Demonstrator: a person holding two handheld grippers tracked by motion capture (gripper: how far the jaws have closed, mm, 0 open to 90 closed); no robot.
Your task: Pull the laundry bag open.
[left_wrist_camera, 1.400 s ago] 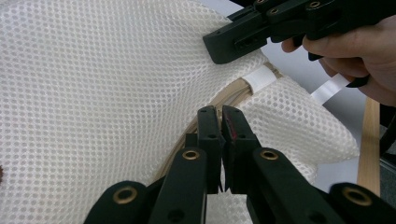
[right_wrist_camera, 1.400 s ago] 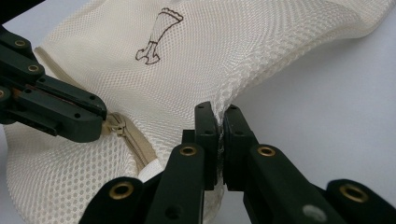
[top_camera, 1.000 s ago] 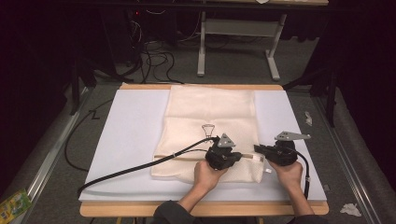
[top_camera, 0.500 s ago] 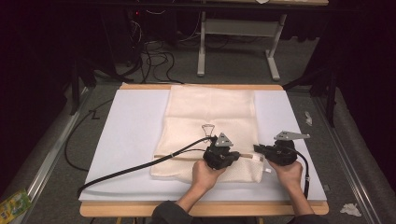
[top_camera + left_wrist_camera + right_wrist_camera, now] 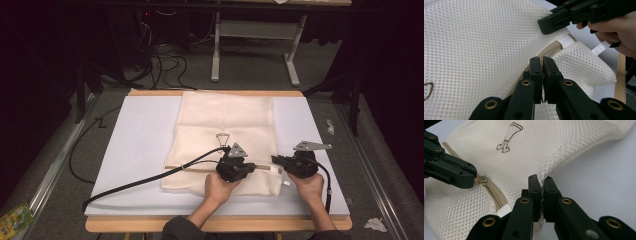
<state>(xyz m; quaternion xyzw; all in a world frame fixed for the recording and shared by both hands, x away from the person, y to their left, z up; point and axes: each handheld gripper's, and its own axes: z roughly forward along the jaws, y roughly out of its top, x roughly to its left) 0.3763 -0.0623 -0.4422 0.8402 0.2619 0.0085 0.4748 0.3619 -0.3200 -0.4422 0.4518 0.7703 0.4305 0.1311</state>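
Observation:
A cream mesh bag (image 5: 225,120) lies flat on a white board (image 5: 140,145), with a tan zipper (image 5: 495,192) across its near end. My left gripper (image 5: 257,168) points right and is shut at the zipper line (image 5: 551,51). In the right gripper view its jaw tips meet the zipper pull (image 5: 482,180). My right gripper (image 5: 275,160) points left, shut on the bag's mesh edge (image 5: 541,185) beside a white tab (image 5: 565,41). The two grippers face each other a short way apart. In the left gripper view, my left gripper (image 5: 542,62) has the mesh (image 5: 474,45) bunched under it.
A brown outline print (image 5: 223,138) marks the bag's middle. The left gripper's black cable (image 5: 150,177) trails left across the board. The wooden table edge (image 5: 215,223) runs along the front. Small white scraps (image 5: 330,125) lie off the board's right side. A metal frame (image 5: 250,45) stands behind.

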